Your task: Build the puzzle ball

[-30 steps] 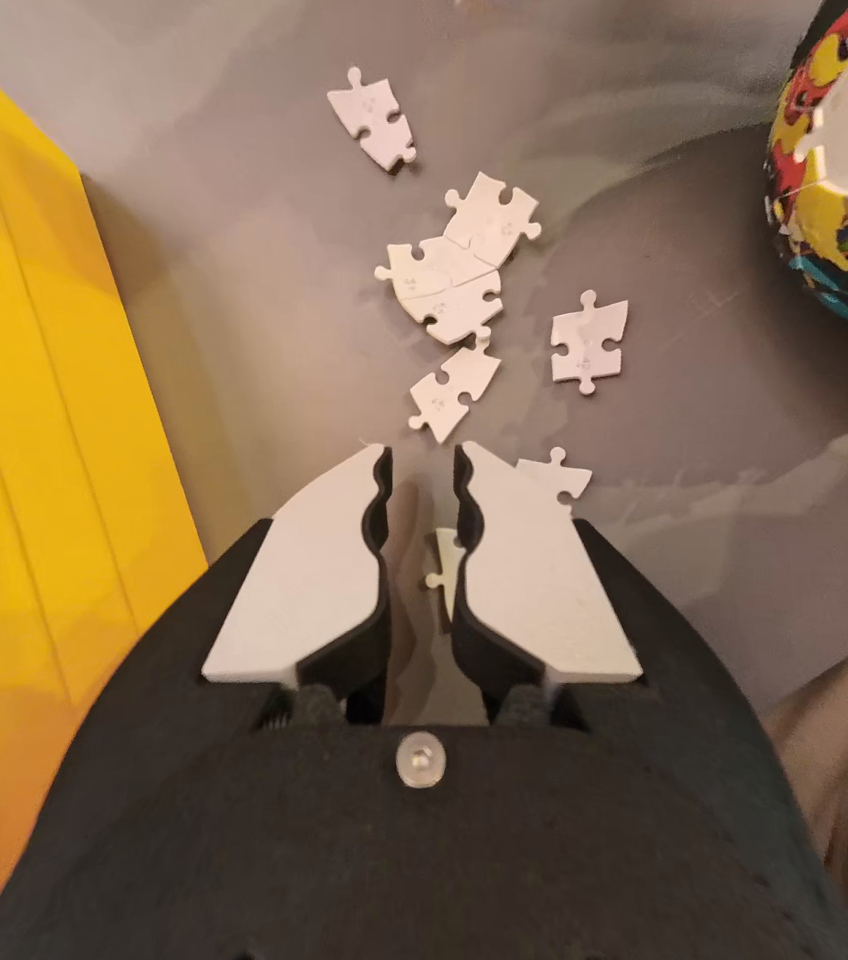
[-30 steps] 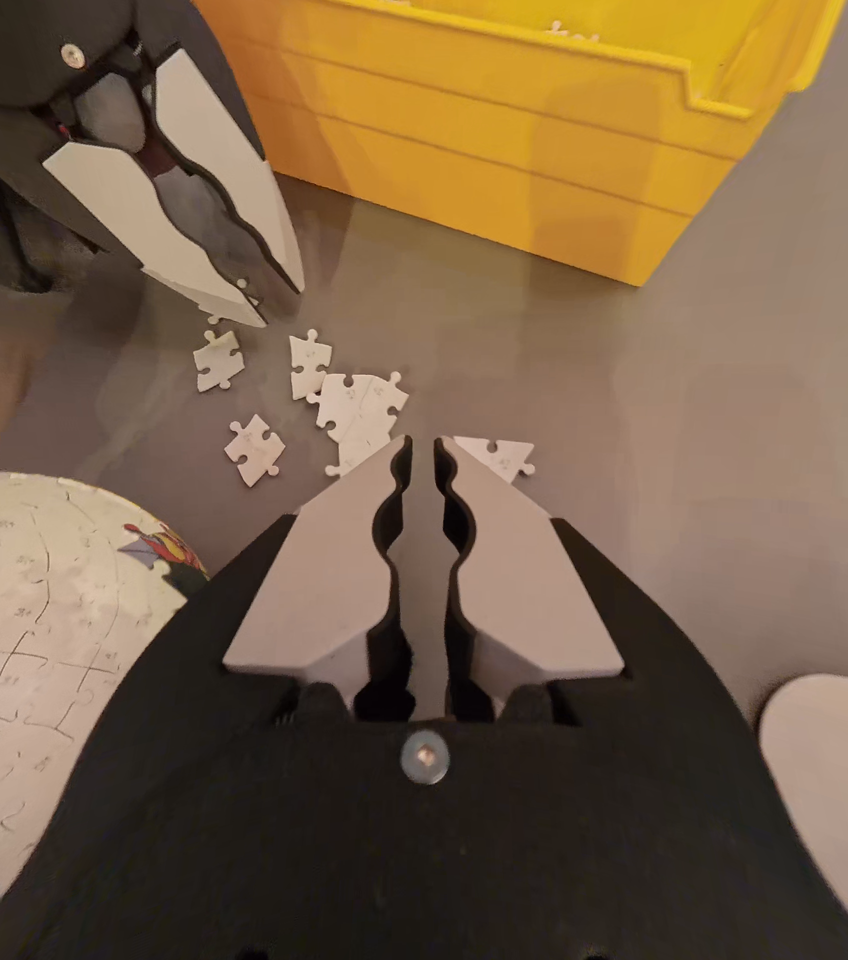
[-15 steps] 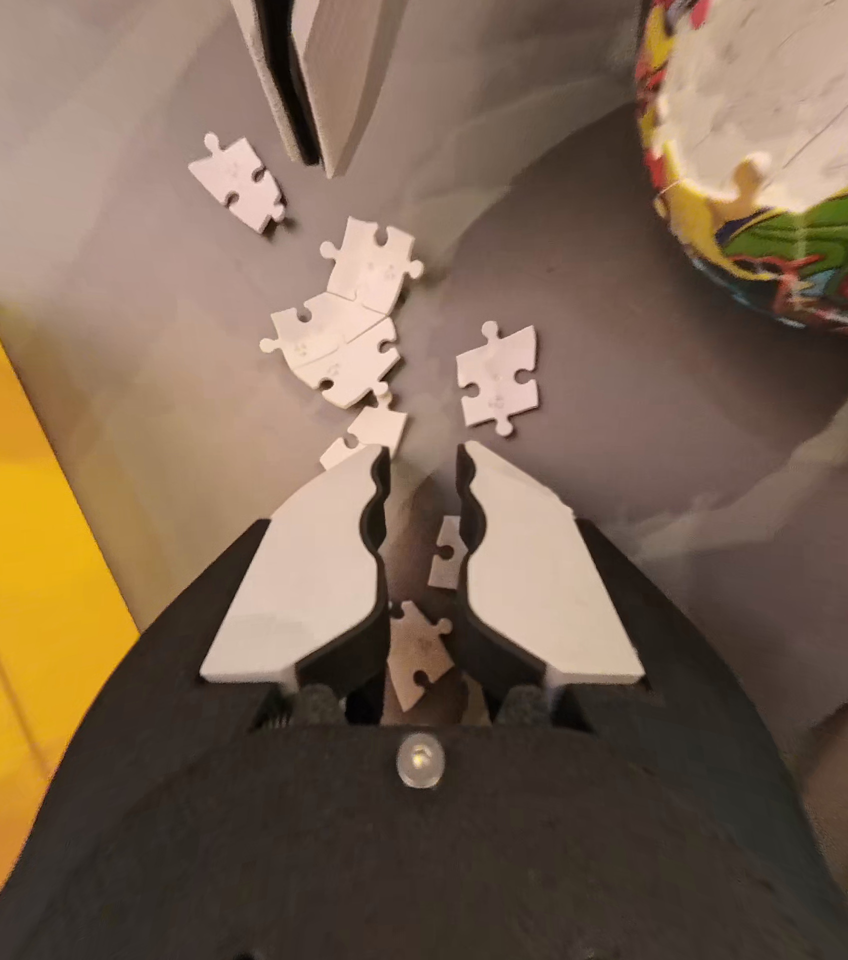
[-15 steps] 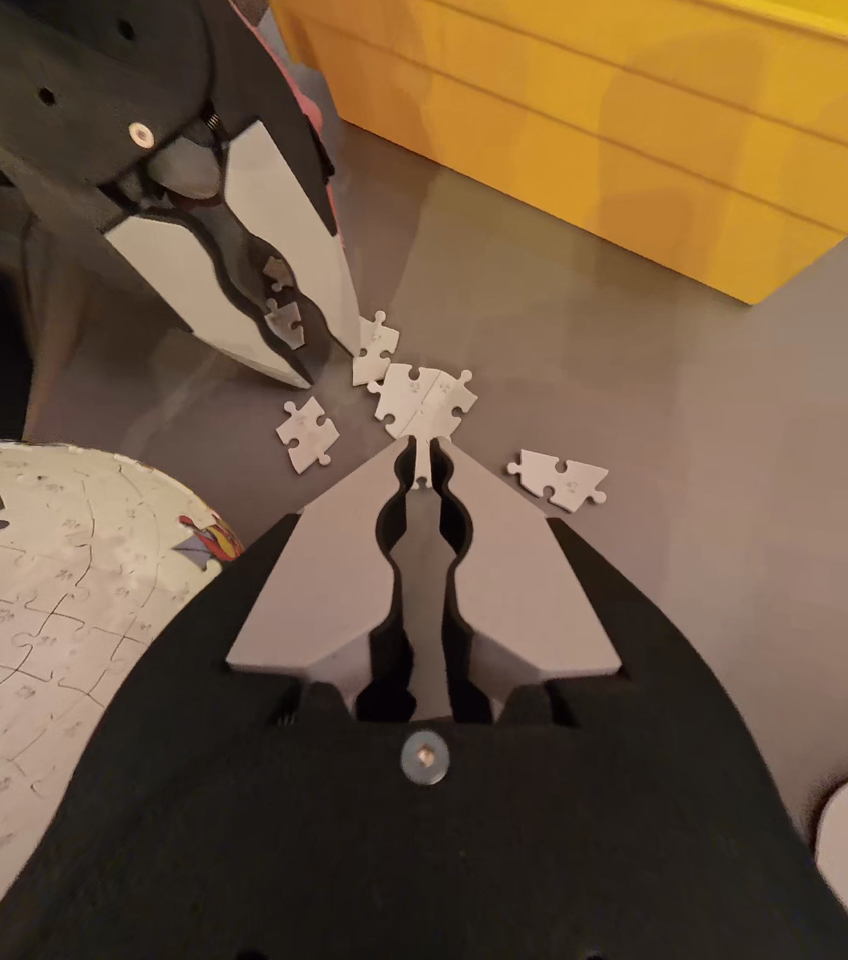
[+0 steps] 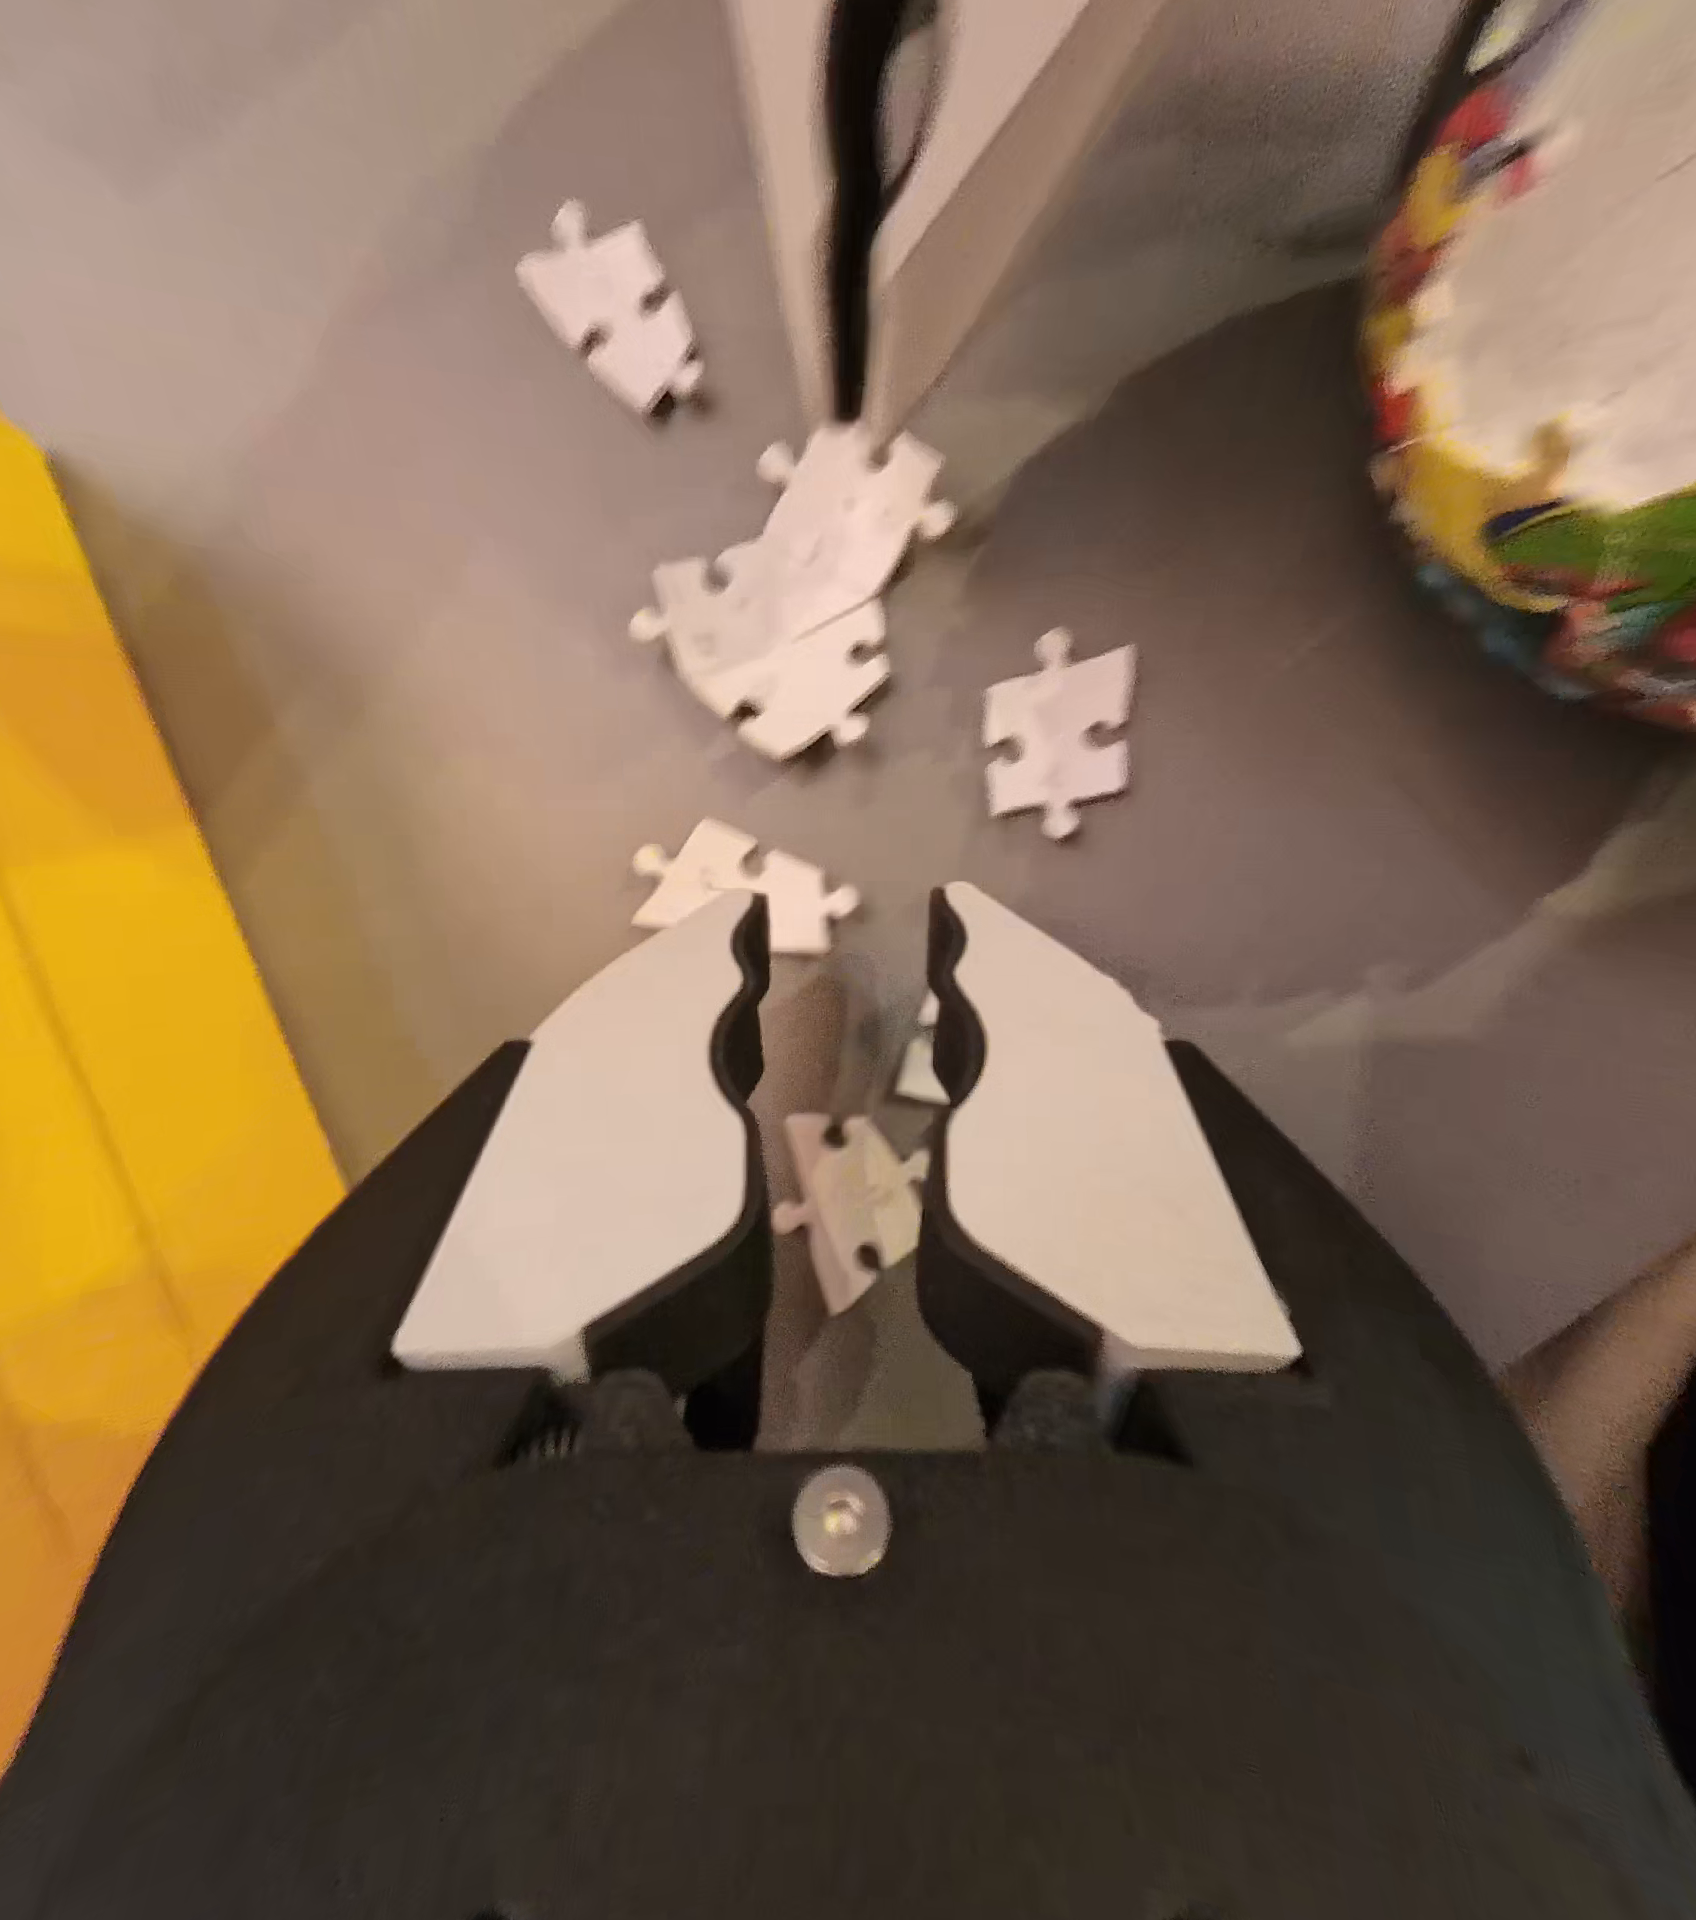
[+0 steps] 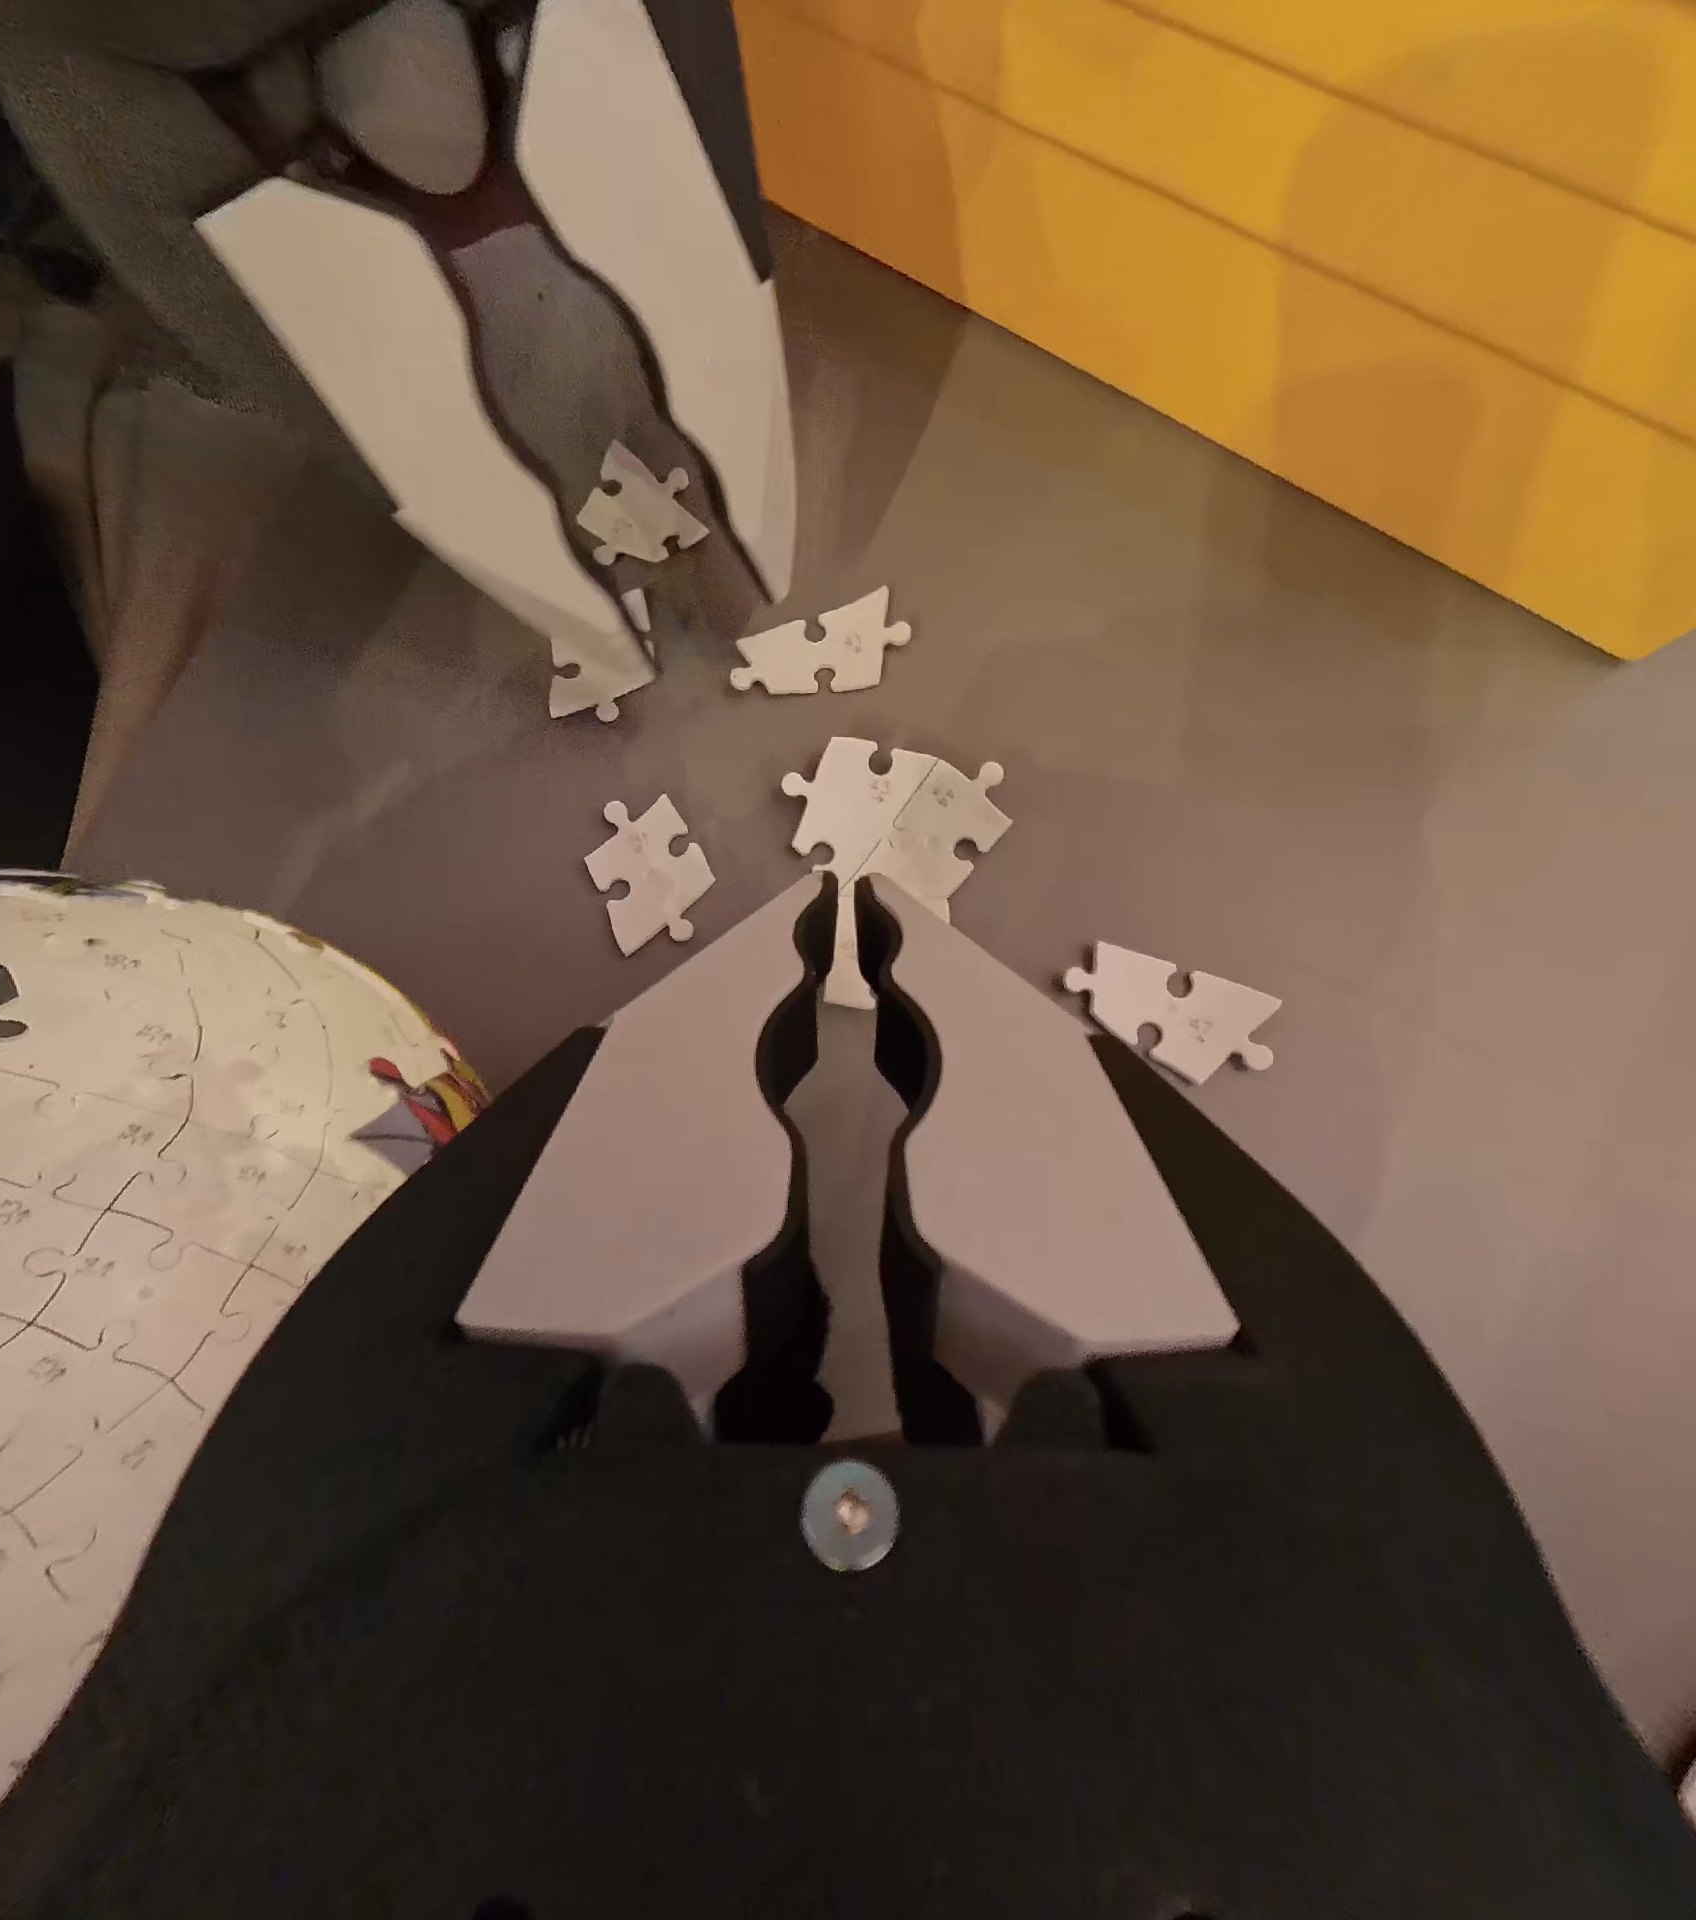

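Your right gripper [image 6: 842, 883] pinches the joined white pieces [image 6: 901, 816] near the surface's middle while your left gripper [image 5: 846, 914] gapes narrowly, empty; next, lift them toward the puzzle ball [image 6: 96, 1195].

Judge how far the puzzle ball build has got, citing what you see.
Done: much of the puzzle ball is assembled, though its edge is jagged and open. In hand: the right gripper pinches the joined cluster; the left gripper hangs open over a loose piece. Left: several white pieces on the table.
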Tool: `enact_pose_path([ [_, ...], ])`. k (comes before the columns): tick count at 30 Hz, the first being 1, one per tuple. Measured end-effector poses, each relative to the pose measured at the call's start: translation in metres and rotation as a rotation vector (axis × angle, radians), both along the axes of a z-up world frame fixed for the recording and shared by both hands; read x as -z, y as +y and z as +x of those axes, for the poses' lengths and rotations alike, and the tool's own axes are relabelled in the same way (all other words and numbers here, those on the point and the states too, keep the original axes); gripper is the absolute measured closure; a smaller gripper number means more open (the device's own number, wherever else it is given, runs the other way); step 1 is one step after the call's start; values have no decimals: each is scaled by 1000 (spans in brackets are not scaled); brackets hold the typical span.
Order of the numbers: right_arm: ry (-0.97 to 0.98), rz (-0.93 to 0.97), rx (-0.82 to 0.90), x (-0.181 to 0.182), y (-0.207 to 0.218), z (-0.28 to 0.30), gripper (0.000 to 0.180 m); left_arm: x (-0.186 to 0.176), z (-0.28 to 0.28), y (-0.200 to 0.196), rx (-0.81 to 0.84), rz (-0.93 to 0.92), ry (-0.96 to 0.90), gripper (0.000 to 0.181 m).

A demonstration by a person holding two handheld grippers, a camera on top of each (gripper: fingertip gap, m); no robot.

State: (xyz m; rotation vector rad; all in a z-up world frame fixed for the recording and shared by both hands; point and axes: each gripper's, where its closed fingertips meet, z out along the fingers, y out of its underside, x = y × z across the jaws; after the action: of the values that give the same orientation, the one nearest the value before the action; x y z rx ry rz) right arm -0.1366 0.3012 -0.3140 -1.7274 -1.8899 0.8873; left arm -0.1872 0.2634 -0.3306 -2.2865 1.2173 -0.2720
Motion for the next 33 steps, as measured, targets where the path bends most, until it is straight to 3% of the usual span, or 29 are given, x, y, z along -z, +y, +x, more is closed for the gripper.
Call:
enact_pose_path([
  [5, -26, 11, -43, 3, -4, -6, 179, 10, 32, -14, 79, 20, 16, 149],
  [11, -24, 8, -69, 5, -9, -11, 180, 19, 36, -11, 60, 48, 40, 146],
  [23, -120, -16, -232, 22, -38, -7, 180, 20, 32, -10, 42, 50, 32, 165],
  [33, -169, -31, -260, 34, -43, -4, 180, 22, 34, -9, 56, 53, 16, 176],
])
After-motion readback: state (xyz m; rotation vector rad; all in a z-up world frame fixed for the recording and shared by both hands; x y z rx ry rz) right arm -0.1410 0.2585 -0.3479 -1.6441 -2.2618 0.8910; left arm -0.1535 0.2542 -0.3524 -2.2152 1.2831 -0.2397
